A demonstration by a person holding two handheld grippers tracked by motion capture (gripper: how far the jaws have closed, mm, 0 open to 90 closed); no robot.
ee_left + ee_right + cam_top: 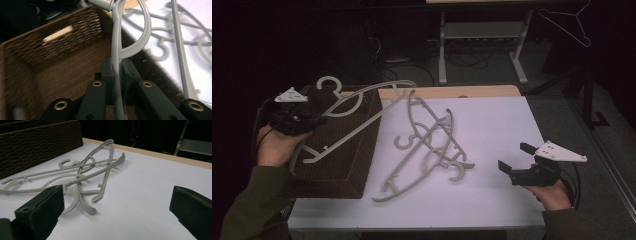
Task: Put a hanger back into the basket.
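We see olive-green sleeves on both forearms. Our left matte black gripper carries a pale grey three-cornered plate on top and a dark cable looping behind it. Up close, its blocky arms bear brass-ringed screw holes just below flat, dark grey pads. Our right matte black gripper wears the same dotted plate, cable trailing behind.

A white table top with a pale wooden far edge is seen under dim light. Beyond the table, on a dark floor, a light metal table frame with two legs is set, and cables are trailed beneath it. At the far right, a thin wire hanger is hung against the darkness.
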